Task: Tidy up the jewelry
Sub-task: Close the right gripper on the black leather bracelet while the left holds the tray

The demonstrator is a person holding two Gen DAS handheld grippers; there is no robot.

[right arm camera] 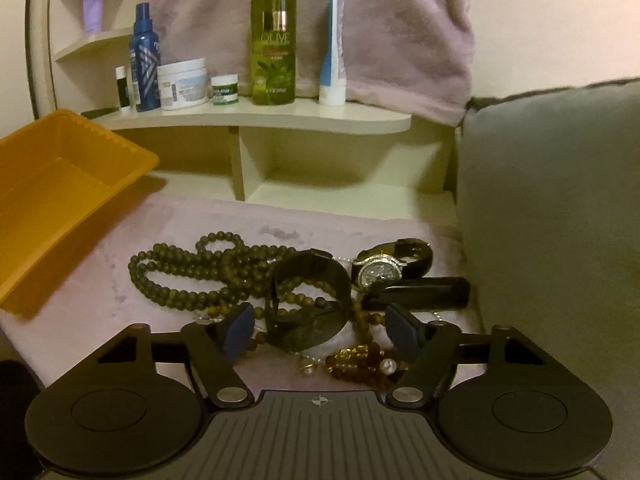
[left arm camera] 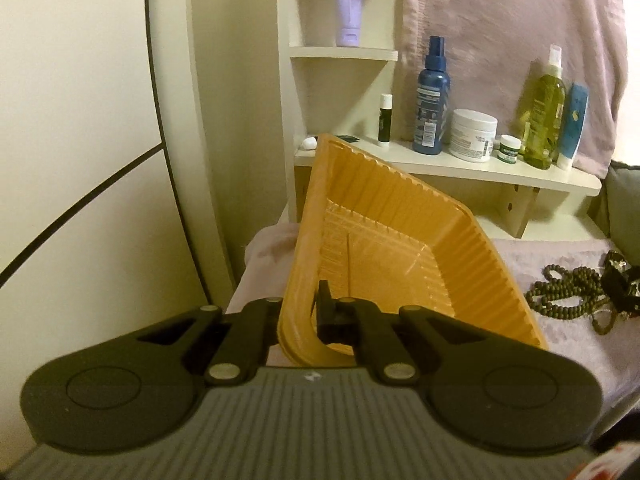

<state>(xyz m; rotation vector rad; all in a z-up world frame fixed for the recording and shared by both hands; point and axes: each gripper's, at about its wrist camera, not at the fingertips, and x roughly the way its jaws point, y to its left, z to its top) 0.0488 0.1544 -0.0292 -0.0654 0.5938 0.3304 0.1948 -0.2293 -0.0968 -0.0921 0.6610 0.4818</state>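
Note:
My left gripper (left arm camera: pixel 298 312) is shut on the near rim of an empty orange plastic tray (left arm camera: pixel 384 248) and holds it tilted above the pink cloth; the tray also shows at the left of the right wrist view (right arm camera: pixel 60 196). My right gripper (right arm camera: pixel 320 330) is open, its blue pads on either side of a dark wide bangle (right arm camera: pixel 310 300) without gripping it. Around the bangle lie a long string of dark green beads (right arm camera: pixel 188 276), a rhinestone watch (right arm camera: pixel 380 270), a black bar-shaped item (right arm camera: pixel 424 294) and amber and pearl beads (right arm camera: pixel 360 364). The beads also show in the left wrist view (left arm camera: pixel 568 292).
A cream shelf (right arm camera: pixel 260 118) behind holds a blue spray bottle (right arm camera: pixel 144 60), white jars (right arm camera: pixel 182 84), a green olive bottle (right arm camera: pixel 274 44) and a blue-white tube (right arm camera: pixel 334 44). A grey cushion (right arm camera: pixel 560 208) stands at the right. A pink cloth (right arm camera: pixel 100 280) covers the surface.

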